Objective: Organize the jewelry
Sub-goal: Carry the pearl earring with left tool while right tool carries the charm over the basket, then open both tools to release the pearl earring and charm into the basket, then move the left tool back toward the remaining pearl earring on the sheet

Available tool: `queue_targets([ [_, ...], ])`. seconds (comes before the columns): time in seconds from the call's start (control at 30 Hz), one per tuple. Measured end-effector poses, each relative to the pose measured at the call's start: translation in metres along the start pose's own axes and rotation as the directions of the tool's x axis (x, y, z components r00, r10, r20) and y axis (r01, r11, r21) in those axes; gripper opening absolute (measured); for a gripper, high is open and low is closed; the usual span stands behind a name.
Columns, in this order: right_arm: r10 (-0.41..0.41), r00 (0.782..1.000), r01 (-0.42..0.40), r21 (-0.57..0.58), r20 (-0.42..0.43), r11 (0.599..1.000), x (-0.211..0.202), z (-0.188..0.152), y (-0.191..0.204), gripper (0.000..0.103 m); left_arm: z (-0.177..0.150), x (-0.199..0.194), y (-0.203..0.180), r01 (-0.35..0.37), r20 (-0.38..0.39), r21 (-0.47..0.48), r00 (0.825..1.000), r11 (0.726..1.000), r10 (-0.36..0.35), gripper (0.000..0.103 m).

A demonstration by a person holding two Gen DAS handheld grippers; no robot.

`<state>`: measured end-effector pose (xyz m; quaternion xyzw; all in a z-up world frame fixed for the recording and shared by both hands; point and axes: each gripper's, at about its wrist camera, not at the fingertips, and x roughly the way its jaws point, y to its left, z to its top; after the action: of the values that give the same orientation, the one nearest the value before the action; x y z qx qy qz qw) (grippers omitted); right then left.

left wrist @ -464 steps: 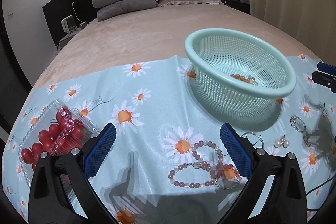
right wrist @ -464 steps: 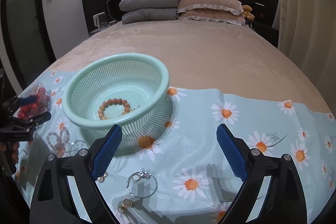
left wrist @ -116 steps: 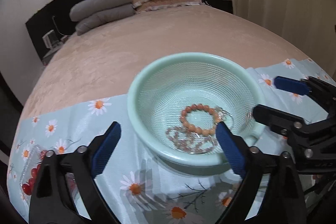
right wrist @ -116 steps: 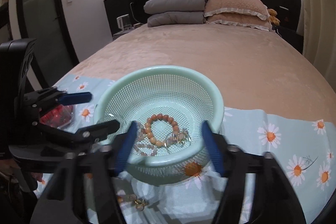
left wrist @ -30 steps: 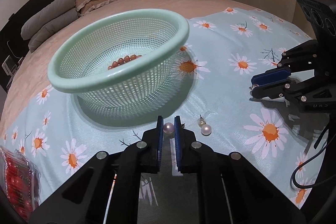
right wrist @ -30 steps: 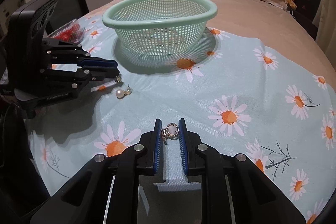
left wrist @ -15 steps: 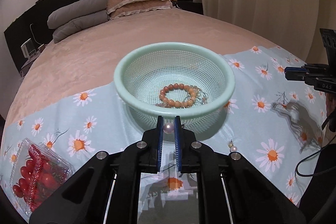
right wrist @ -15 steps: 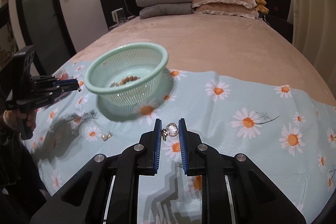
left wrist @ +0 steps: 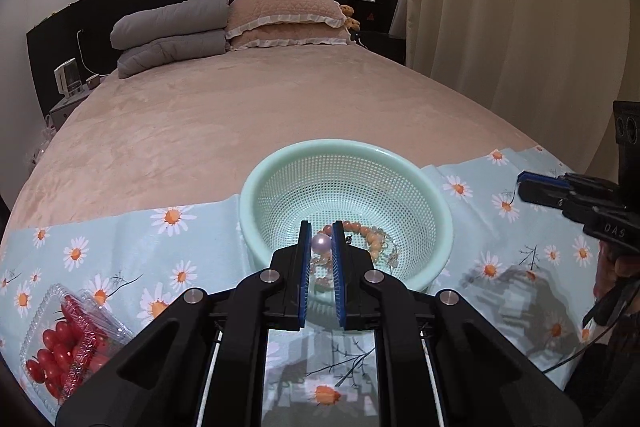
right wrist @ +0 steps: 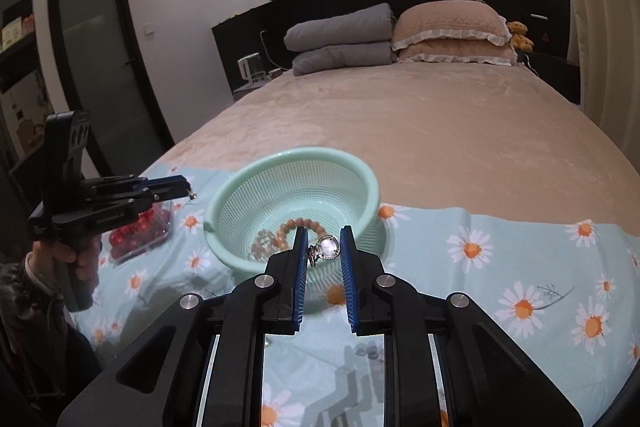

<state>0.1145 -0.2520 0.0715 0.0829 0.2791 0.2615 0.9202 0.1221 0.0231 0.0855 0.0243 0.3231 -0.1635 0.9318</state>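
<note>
Above the basket (left wrist: pixel 440 211) on the bed: left hand-held gripper (left wrist: pixel 321 241) pinching a pearl earring (left wrist: pixel 322 243), right hand-held gripper (right wrist: pixel 324 247) pinching a pendant earring (right wrist: pixel 327 249); an early release could drop either onto the cloth (left wrist: pixel 120 247).

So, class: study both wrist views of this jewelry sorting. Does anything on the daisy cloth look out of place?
Yes: a clear plastic box of cherry tomatoes sits on the daisy cloth, left of the green basket. It is food among jewelry. The pearl earring and the silver pendant earring are simply held in the fingers.
</note>
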Motion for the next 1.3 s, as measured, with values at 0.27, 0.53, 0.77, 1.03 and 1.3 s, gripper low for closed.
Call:
queue_targets([
  [0.27,0.043,0.998,-0.041,0.035,-0.048,0.999,0.068,-0.002,0.022,0.015,-0.002,0.021,-0.005,-0.016,-0.032,0.003,0.999,1.0,0.016,0.011],
  [0.53,0.003,0.996,0.002,0.058,-0.089,0.998,0.09,-0.012,0.017,0.017,-0.004,0.035,-0.001,-0.006,-0.059,-0.022,0.998,1.0,0.004,0.011],
  [0.77,-0.046,0.997,0.051,0.096,-0.057,0.994,0.077,-0.015,0.009,0.055,-0.008,0.024,0.006,-0.096,0.0,-0.048,0.995,0.994,0.096,0.076],
  [1.03,-0.07,0.996,0.074,0.061,-0.057,0.995,0.058,-0.017,0.008,0.055,-0.014,0.011,0.015,-0.088,-0.001,-0.028,0.996,0.996,0.088,0.093],
  [1.3,-0.074,0.984,0.065,-0.058,-0.162,0.996,0.054,-0.035,0.021,0.058,-0.04,0.003,-0.003,-0.049,-0.05,0.121,0.997,0.991,0.055,0.097],
])
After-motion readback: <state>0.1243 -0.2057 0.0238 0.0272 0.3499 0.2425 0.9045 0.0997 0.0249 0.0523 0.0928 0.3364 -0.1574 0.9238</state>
